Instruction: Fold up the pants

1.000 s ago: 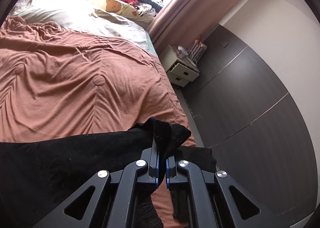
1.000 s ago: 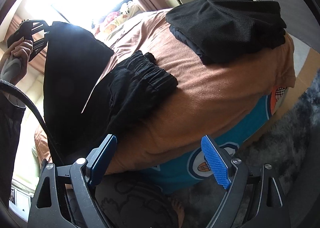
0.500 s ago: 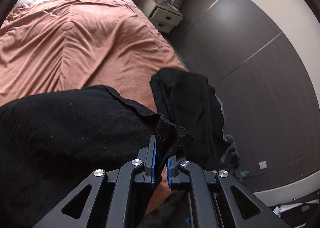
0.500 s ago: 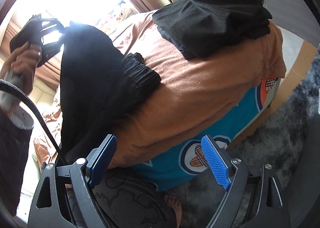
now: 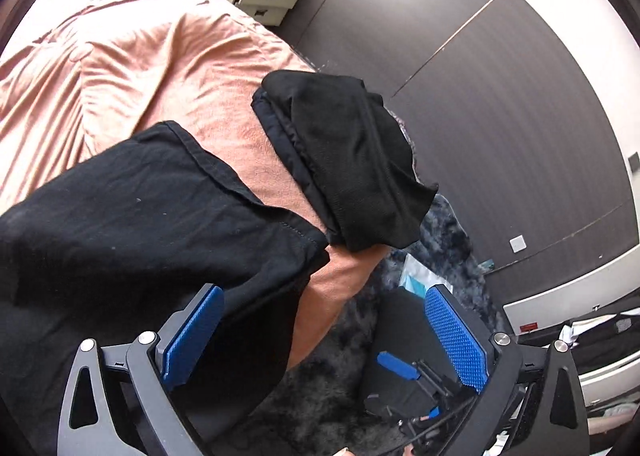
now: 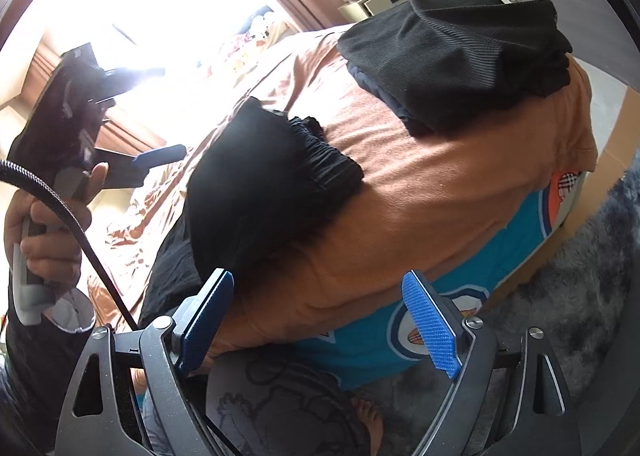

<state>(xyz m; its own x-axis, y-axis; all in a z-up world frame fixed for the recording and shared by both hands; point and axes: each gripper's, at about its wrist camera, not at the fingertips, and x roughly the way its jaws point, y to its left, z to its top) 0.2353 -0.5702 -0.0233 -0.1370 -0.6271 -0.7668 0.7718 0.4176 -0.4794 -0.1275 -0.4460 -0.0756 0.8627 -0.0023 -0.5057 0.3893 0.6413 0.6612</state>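
bare bedspread point(image 5: 248, 144) separates pants point(image 5: 140, 216) hem from folded stack point(image 5: 348, 160).

Both claws point(image 5: 324, 336) point(image 6: 320, 326) wide — empty

A bed with a rust-orange cover point(image 5: 168, 56) carries everything. Just ahead of the left claw point(image 5: 324, 340), the black pants point(image 5: 152, 216) lie folded over on the cover. Farther out, near the bed's corner, sits a stack of folded dark clothes point(image 5: 352, 160).
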